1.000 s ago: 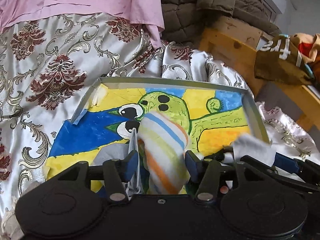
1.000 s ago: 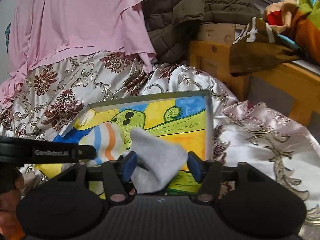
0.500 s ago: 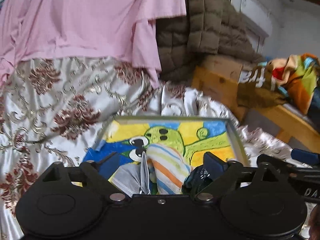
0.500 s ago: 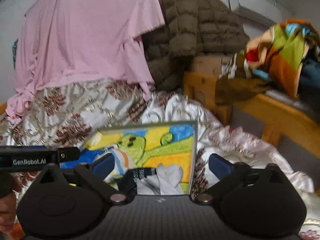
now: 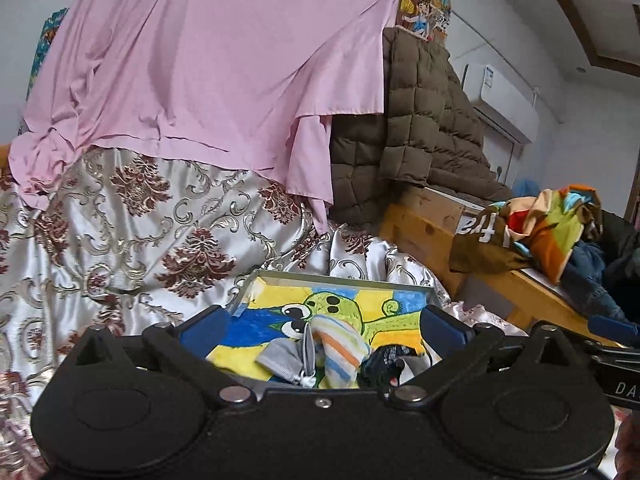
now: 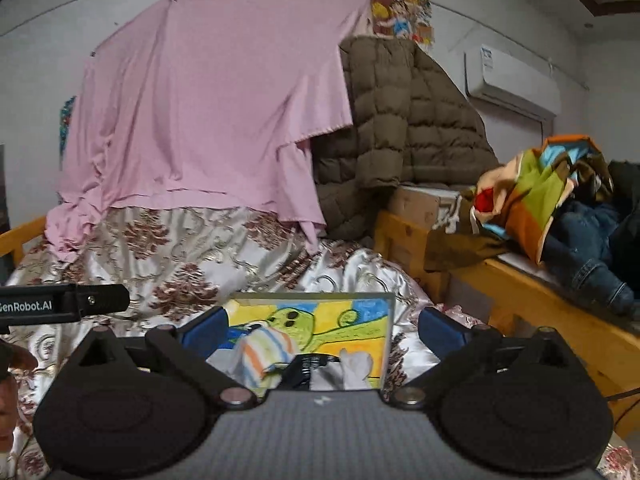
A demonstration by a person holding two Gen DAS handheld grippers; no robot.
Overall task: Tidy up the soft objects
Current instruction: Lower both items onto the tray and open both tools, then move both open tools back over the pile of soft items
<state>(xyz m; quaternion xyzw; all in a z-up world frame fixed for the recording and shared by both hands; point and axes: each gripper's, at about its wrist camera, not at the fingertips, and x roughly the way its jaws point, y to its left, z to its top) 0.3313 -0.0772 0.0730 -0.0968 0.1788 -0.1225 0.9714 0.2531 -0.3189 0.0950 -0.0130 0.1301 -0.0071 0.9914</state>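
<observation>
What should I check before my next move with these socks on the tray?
1. Left claw open and empty: ok.
2. Right claw open and empty: ok.
3. Striped sock lying on the tray: ok.
4. White sock on the tray, near its right edge: ok.
5. Grey sock and dark sock inside the rim: ok.
6. Socks paired or sorted: cannot tell.

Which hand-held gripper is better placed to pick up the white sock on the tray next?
Right. The white sock lies at the tray's right edge, between the open right hand-held gripper's fingers.
</observation>
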